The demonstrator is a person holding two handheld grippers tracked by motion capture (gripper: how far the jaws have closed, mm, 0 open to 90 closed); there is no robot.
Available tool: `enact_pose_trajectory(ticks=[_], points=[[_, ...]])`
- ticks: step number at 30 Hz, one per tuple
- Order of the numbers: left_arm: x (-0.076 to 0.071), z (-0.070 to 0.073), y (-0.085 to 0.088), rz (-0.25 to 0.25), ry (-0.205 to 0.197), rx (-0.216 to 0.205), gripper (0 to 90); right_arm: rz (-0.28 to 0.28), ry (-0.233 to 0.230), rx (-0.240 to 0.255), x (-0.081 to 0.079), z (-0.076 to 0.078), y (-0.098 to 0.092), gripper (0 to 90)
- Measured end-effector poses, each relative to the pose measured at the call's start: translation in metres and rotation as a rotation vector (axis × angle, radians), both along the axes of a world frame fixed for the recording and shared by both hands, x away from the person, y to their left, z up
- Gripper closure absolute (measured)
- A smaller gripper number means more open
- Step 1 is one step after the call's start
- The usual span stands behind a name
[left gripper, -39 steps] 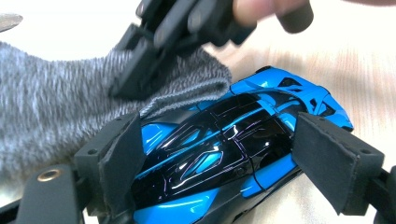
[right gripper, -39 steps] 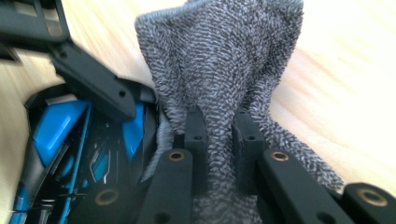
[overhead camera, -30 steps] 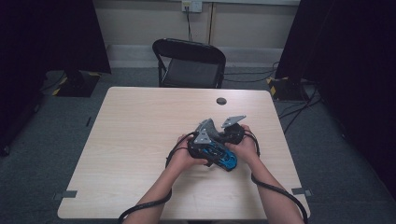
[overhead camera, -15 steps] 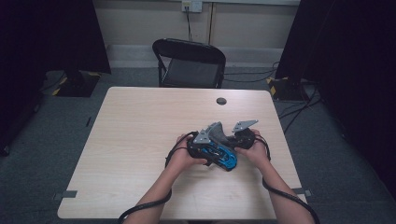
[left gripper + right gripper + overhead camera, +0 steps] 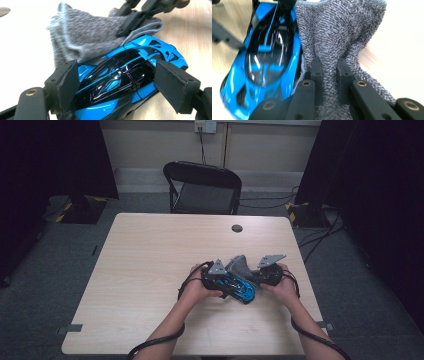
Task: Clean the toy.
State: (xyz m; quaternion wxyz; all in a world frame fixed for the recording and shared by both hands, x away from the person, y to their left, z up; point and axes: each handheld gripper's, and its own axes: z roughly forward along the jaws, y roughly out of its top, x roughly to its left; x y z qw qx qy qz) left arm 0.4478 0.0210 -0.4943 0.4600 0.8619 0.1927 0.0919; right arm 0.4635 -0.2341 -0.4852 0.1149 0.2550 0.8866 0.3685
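- The left gripper (image 5: 117,85) has its two black jaws clamped on the sides of a blue and black toy car (image 5: 125,80), one pad at 9 o'clock of the car's body, the other at 3 o'clock.
- The right gripper (image 5: 329,75) is closed tight on a fold of grey cloth (image 5: 342,37); the cloth fans out toward 12 o'clock from its jaws, with the car just beside it at 10 o'clock.
- In the left gripper view the cloth lies against the car's far end, toward 11 o'clock, and the right gripper pinches it at 1 o'clock.
- From above, the car (image 5: 239,287) sits between the two hands near the table's (image 5: 150,270) front edge, the cloth (image 5: 241,266) at its 12 o'clock.
- The table is pale wood on a grey carpet.
- A small dark round disc (image 5: 237,228) lies well apart at 12 o'clock; a black folding chair (image 5: 202,187) stands beyond the far edge.
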Motion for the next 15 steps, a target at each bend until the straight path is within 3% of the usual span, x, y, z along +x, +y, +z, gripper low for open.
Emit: enact_pose_trajectory(ticks=[15], points=[[0.000,0.002,-0.003,0.004,0.012,0.009,19.6,-0.051,0.013,0.005,-0.029,0.003,-0.037,79.2]])
